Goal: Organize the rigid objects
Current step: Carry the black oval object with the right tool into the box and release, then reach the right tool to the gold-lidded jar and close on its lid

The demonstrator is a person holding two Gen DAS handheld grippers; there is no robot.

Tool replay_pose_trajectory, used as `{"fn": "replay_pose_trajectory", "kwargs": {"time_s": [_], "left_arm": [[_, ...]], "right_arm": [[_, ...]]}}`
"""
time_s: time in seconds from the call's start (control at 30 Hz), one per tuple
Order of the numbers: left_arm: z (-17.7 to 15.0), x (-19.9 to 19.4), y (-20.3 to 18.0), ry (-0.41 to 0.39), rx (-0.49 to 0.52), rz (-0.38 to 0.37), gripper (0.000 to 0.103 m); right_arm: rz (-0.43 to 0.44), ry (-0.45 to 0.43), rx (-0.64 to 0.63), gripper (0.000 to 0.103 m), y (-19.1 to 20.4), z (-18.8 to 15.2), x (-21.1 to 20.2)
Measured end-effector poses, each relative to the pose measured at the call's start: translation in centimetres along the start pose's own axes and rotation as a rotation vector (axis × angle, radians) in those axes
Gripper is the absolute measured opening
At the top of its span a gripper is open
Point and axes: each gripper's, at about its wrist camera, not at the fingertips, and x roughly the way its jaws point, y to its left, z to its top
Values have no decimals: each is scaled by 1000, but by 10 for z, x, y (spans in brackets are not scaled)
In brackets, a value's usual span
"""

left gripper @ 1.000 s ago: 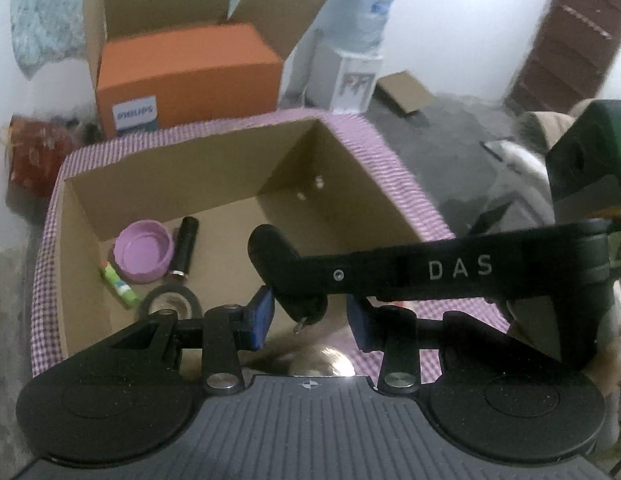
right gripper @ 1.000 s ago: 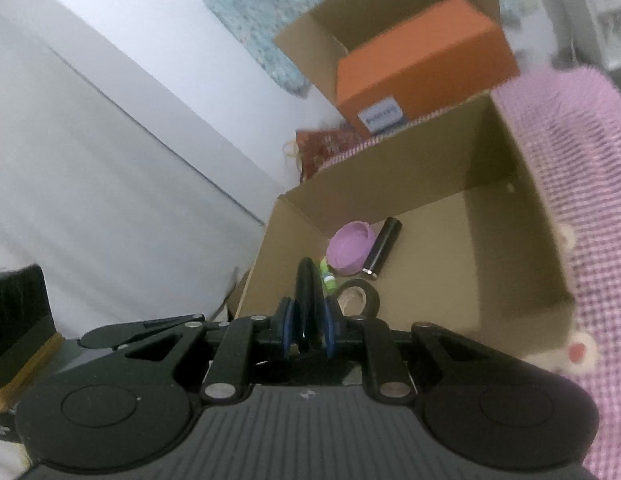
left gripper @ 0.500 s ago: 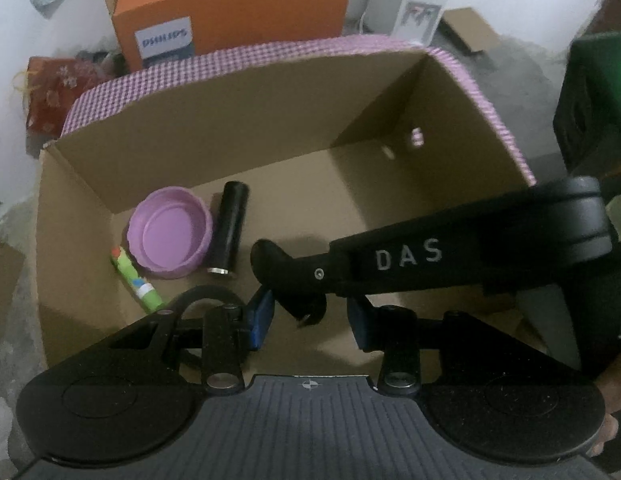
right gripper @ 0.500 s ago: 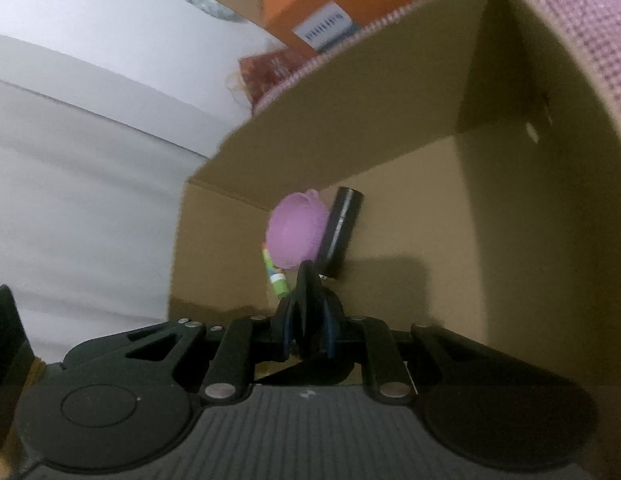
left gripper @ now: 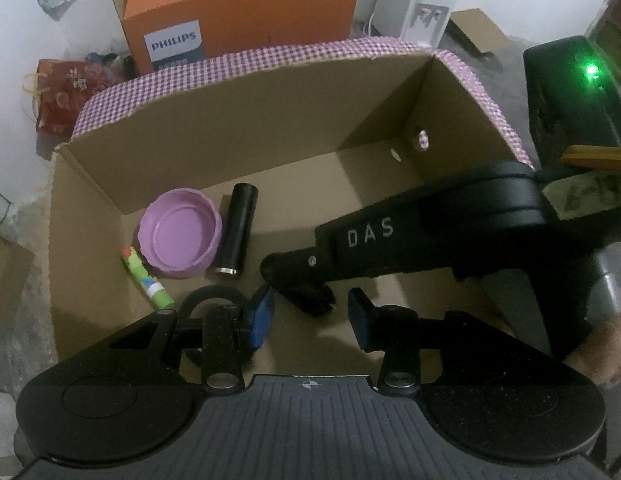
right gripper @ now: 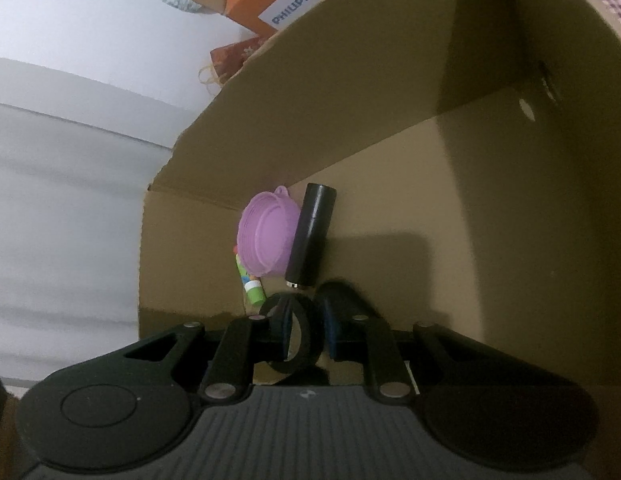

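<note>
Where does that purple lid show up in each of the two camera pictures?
Left wrist view: purple lid lies left of centre on the box floor.
Right wrist view: purple lid sits centre, slightly left.
Shared landmark: the black tube lying just right of it.

Left wrist view steeply down into cardboard box [left gripper: 238, 128], right wrist lower, nearer, sharing its floor

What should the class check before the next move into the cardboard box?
1. Box has bare floor for setting down: ok.
2. Left gripper jaws apart, nothing pressed: ok.
3. Right gripper jaws opening; small dark thing at their tips released: cannot tell.
4. Purple lid and black tube clear of both grippers: ok.
5. Black ring apart from left gripper: cannot tell, partly hidden.
</note>
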Motion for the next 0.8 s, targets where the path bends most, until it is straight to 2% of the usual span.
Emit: {"fn": "replay_pose_trajectory", "kwargs": {"time_s": [0.17, 0.3, 0.53, 0.7, 0.73, 0.8], "left_arm": [[-6, -21, -2, -45, 3, -2, 40], [-15, -44, -5, -98, 12, -21, 40], [-49, -87, -18, -205, 59, -71, 41], [-83, -107, -28, -271, 90, -110, 42], [-90, -108, -29, -278, 93, -115, 42], [-104, -108, -32, -291, 101, -126, 42]], "right_arm": [[62, -64, 3, 20, 3, -5, -21], [130, -130, -12, 19, 7, -24, -53], [218, -282, -76, 20, 11, -88, -126], [262, -346, -109, 20, 6, -135, -165], [269, -349, -112, 22, 3, -142, -169], [281, -346, -102, 31, -3, -155, -171]]}}
